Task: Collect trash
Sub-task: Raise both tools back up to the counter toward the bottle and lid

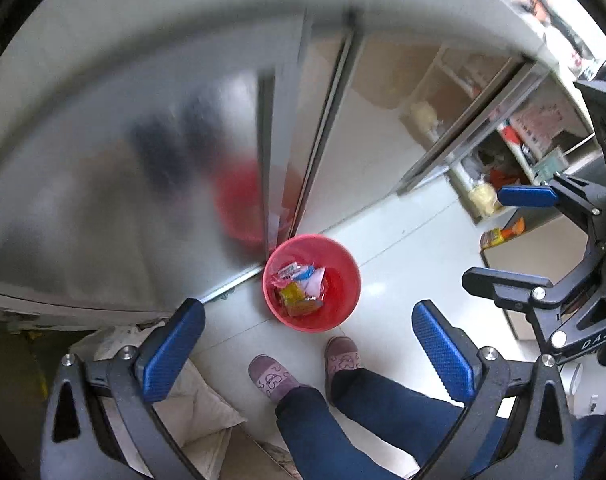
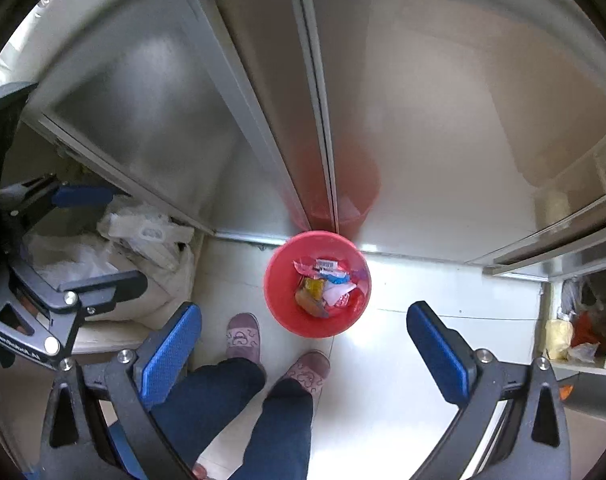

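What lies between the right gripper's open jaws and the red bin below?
Nothing: in the right wrist view, the right gripper hangs empty above the red bin, wrappers inside.

The print on the crumpled wrappers [image 2: 323, 284] in the red bin [image 2: 277, 304] is too small to read. Motion blur smears the frosted cabinet doors [image 1: 143, 160], leaving only a vague red reflection. The person's legs [image 1: 343, 420] are cut off at the bottom edge, and the shelf clutter [image 1: 499, 168] stays indistinct.

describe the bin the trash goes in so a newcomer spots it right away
Look along the foot of the metal cabinet doors to the pale floor. There stands a round red bin, just ahead of the person's slippers, the only red container, holding colourful wrappers.
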Tool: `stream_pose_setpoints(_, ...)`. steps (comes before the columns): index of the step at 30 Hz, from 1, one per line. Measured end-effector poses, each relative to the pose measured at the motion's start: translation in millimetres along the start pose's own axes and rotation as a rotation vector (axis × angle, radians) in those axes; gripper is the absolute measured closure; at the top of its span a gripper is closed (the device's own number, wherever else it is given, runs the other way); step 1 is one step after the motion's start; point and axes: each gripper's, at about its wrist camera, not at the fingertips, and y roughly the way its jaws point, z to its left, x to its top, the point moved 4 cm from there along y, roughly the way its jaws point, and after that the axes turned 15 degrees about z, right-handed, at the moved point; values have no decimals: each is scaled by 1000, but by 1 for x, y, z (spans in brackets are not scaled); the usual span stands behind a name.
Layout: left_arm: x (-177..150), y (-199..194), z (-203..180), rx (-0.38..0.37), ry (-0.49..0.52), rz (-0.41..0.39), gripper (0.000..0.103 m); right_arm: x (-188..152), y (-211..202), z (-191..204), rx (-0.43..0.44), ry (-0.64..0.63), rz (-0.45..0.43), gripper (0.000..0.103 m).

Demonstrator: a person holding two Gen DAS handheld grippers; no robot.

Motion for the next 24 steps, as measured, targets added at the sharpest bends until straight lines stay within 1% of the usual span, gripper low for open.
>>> stream_pose_setpoints(3, 1, -40, -2, 2, -26, -31, 0, -1, -39, 9, -40, -6, -41, 1)
stream_pose_setpoints(6, 2, -76, -5, 9, -31, -53, 0, 0, -77, 16, -30, -6, -66, 1)
stream_pose_setpoints(9, 3, -108, -5, 30, -44, -81, 0, 6, -112, 25, -23, -22, -95, 1)
stream_pose_setpoints(13, 4, -143, 3, 31, -63, -110, 0, 19, -145, 36, -6, -62, -143, 1)
stream_pose_setpoints(17, 9, -175, 23, 24, -84, -147, 0, 42, -171, 50, -8, -112, -183, 1)
stream_pose_setpoints(22, 25, -208, 57, 57, -118, -171, 0, 83, -194, 72, -5, -181, -243, 1)
stream_pose_setpoints(24, 35, -221, 73, 71, -116, -185, 0, 102, -204, 74, 5, -192, -260, 1)
